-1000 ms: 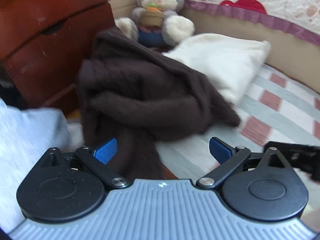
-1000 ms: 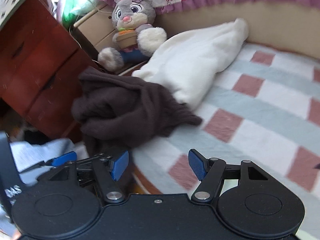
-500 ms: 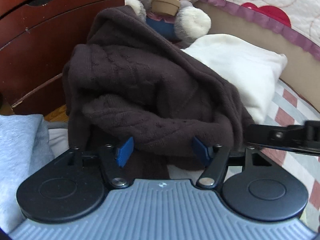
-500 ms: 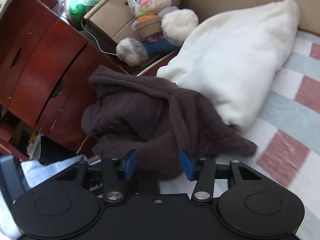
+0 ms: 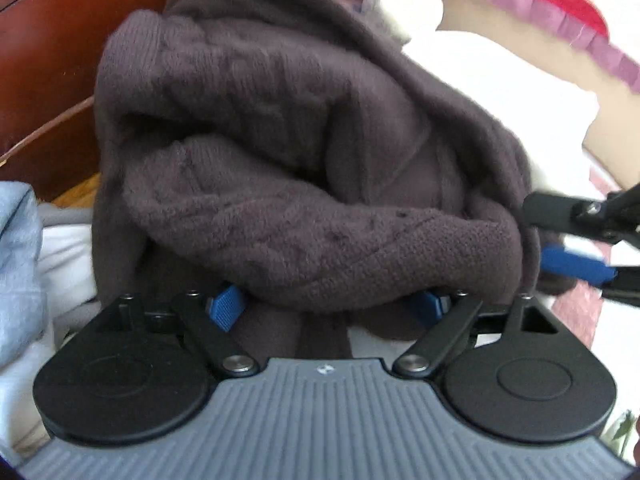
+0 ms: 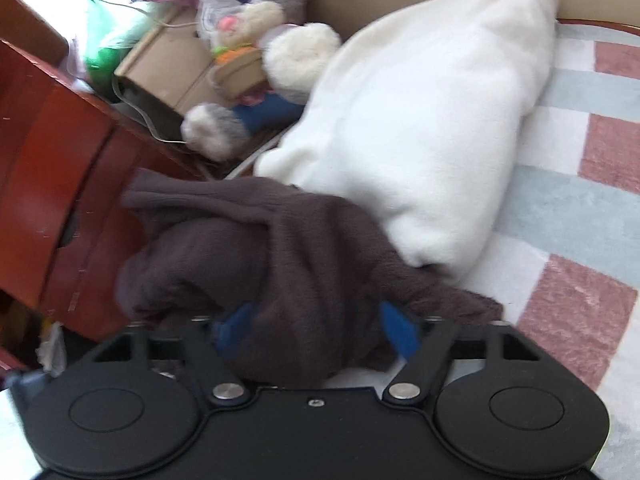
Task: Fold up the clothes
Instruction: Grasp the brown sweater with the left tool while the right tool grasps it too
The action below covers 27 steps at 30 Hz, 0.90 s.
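Bedding in a pink, pale-blue and white check covers the bed [image 6: 568,216], with a red-brown wooden cabinet [image 6: 44,184] standing along its edge. Dark brown knitted sweater [image 5: 288,152] lies crumpled in a heap at the near corner of the bed, next to the cabinet. Its far side touches a cream plush pillow [image 6: 432,120], which lies further up the bed. Grey stuffed rabbit [image 6: 248,40] sits beyond the sweater, beside the pillow and against a tan box [image 6: 168,68]. Light blue fabric [image 5: 16,248] shows at the left edge of the left wrist view.

Left claw [image 5: 326,304] is low against the front of the heap. Its blue pads [image 5: 224,308] stand spread, and the jaws are opening. A thick rolled fold of the sweater bulges across the gap between them. The right-hand pad is largely hidden under the knit, so contact there cannot be confirmed.

Right claw [image 6: 316,328] sits at the right end of the same heap, and its black linkage and one blue pad also appear at the right edge of the left wrist view [image 5: 576,264]. Its jaws are opening and stand wide. A bunched lobe of the sweater fills the space between the blue pads [image 6: 396,332]. The picture is motion-blurred; the pads appear to flank the cloth rather than pinch it.
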Tool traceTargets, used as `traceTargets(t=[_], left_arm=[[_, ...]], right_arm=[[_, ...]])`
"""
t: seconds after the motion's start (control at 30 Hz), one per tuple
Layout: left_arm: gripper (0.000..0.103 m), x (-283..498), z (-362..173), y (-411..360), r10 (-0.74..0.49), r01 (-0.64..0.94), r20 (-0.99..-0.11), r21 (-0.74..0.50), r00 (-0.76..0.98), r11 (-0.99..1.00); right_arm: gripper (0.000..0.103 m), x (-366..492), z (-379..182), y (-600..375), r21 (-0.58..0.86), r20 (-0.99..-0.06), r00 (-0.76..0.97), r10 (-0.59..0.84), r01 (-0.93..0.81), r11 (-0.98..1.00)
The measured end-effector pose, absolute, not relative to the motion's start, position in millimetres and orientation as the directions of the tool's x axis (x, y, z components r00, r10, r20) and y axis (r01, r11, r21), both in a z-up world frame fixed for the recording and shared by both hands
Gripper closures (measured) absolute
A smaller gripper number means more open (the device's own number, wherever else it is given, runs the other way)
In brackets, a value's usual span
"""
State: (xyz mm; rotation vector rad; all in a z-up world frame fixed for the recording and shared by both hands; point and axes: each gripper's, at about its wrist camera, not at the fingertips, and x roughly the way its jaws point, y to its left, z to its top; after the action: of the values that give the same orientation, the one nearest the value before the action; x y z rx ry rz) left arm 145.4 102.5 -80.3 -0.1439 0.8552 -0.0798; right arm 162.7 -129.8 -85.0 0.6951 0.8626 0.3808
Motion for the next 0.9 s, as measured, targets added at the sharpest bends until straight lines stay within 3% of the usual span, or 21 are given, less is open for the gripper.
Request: traceTargets(t=[0.07,0.17,0.2,0.23,0.27,0.3,0.33,0.4,0.53,0.6,0.9], left_arm=[[0.018,145.7,-86.4,111.2,-0.224,0.038,-0.724,-0.263,0.653,0.964],[0.019,151.7,-102.5,121.7,-0.267,-0.002,-0.735,-0.343,0.623,0.939],[0.025,151.0,-102.6,121.6,-0.262,0.0,-0.732,-0.337,0.629,0.941],[0.031,149.4,-100.9,120.5,-0.25,0.004,-0.727,-0.322,0.639,0.947],[0.045,147.8,-99.2,119.4,-0.239,0.008,-0.723,-0.307,0.648,0.952],[0.058,145.9,-97.6,119.4,-0.237,0.011,-0.718,-0.304,0.655,0.953],[0.061,143.9,-96.0,120.1,-0.24,0.014,-0.712,-0.307,0.659,0.952],[0.07,139.9,-92.8,121.4,-0.247,0.021,-0.701,-0.314,0.669,0.949],[0.076,129.7,-82.2,123.9,-0.315,0.085,-0.673,-0.352,0.669,0.932],[0.103,120.8,-70.1,122.8,-0.414,0.163,-0.631,-0.417,0.656,0.894],[0.103,80.5,-22.6,101.8,-0.43,0.273,-0.587,-0.34,0.686,0.9]], right_arm=[[0.023,167.5,-94.1,-129.6,0.725,-0.548,0.587,0.596,-0.023,0.688],[0.023,176.2,-115.4,-136.9,0.819,-0.497,0.557,0.665,0.047,0.572],[0.022,176.4,-119.3,-140.5,0.841,-0.471,0.567,0.676,0.059,0.537],[0.028,176.6,-123.3,-144.2,0.862,-0.445,0.577,0.685,0.071,0.501],[0.036,177.0,-127.1,-147.2,0.88,-0.423,0.583,0.694,0.081,0.468],[0.062,177.6,-129.8,-147.9,0.89,-0.41,0.579,0.705,0.085,0.448],[0.08,177.4,-130.9,-146.2,0.895,-0.402,0.571,0.716,0.079,0.439],[0.081,176.6,-132.1,-142.7,0.904,-0.384,0.557,0.737,0.065,0.422],[0.084,172.5,-125.7,-136.2,0.936,-0.301,0.539,0.786,0.008,0.353],[0.084,168.8,-124.4,-130.0,0.957,-0.252,0.509,0.823,0.003,0.291],[0.085,129.3,-84.7,-145.4,0.989,-0.099,0.505,0.858,-0.047,0.142]])
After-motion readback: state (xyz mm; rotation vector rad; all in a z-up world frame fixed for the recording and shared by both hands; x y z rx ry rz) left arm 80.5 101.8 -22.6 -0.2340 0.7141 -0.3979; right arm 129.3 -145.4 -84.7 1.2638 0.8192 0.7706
